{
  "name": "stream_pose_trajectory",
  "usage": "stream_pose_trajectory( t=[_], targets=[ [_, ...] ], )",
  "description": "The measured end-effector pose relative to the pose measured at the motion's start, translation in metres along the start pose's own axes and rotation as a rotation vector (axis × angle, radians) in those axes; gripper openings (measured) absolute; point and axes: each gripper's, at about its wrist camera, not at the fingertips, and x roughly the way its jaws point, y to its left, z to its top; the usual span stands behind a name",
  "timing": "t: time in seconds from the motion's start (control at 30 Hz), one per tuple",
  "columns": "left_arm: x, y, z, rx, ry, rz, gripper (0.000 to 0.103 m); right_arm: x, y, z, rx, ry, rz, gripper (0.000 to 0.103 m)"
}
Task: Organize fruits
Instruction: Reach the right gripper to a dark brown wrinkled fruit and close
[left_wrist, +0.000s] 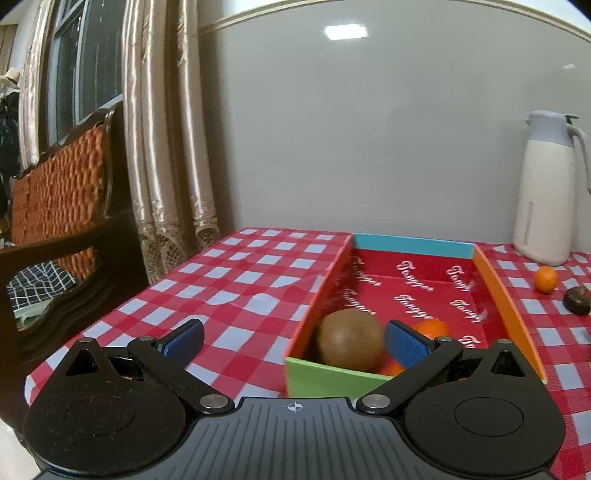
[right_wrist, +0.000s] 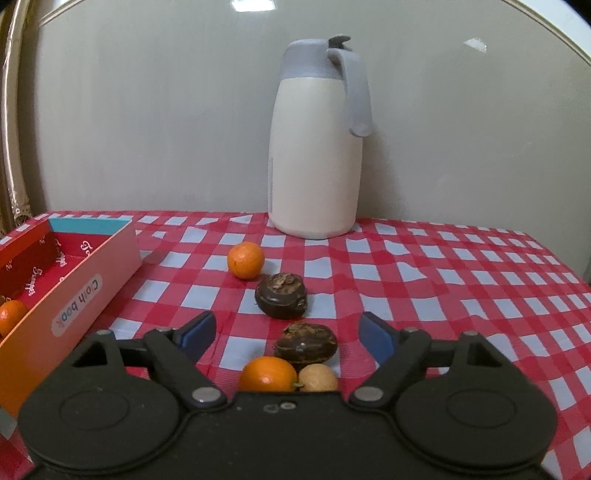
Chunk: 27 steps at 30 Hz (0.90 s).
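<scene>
An open box (left_wrist: 506, 295) with a red printed lining stands on the checkered table. Inside its near end lie a brown kiwi (left_wrist: 349, 339) and an orange (left_wrist: 430, 328). My left gripper (left_wrist: 295, 341) is open and empty above the box's near left corner. In the right wrist view the box (right_wrist: 92, 280) is at the left, with an orange (right_wrist: 11, 315) inside. My right gripper (right_wrist: 286, 336) is open and empty over loose fruit: a far orange (right_wrist: 245, 259), two dark brown fruits (right_wrist: 281, 295) (right_wrist: 306, 345), a near orange (right_wrist: 269, 374) and a small tan fruit (right_wrist: 317, 378).
A white thermos jug (right_wrist: 316, 147) with a grey lid stands at the back by the wall; it also shows in the left wrist view (left_wrist: 546, 192). A wooden chair (left_wrist: 62, 206) and curtains (left_wrist: 166, 147) are left of the table. The table edge (left_wrist: 110, 317) runs along the left.
</scene>
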Motion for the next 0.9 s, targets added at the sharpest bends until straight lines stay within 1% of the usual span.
stream_pose_trajectory(
  t=[0.17, 0.3, 0.43, 0.6, 0.7, 0.77, 0.87, 0.9],
  targets=[
    [0.003, 0.014, 0.000, -0.025, 0.001, 0.028, 0.103, 0.008, 0.003, 0.000, -0.007, 0.018, -0.001, 0.077],
    [0.009, 0.030, 0.001, -0.098, 0.024, 0.036, 0.103, 0.013, 0.005, 0.000, -0.012, 0.028, -0.002, 0.076],
    [0.013, 0.040, -0.001, -0.136, 0.045, 0.043, 0.103, 0.018, 0.007, 0.001, -0.019, 0.039, -0.016, 0.075],
    [0.015, 0.047, -0.003, -0.145, 0.050, 0.055, 0.103, 0.027, 0.002, 0.000, -0.002, 0.077, -0.046, 0.070],
    [0.016, 0.050, -0.003, -0.153, 0.055, 0.055, 0.103, 0.029, -0.001, -0.001, 0.007, 0.098, -0.058, 0.064],
    [0.017, 0.051, -0.003, -0.159, 0.057, 0.052, 0.103, 0.031, -0.004, -0.001, 0.018, 0.111, -0.046, 0.059],
    [0.016, 0.051, -0.004, -0.158, 0.059, 0.053, 0.103, 0.030, -0.007, -0.002, 0.038, 0.109, -0.032, 0.047],
    [0.016, 0.051, -0.004, -0.160, 0.060, 0.052, 0.103, 0.029, -0.007, -0.001, 0.043, 0.106, -0.031, 0.046]
  ],
)
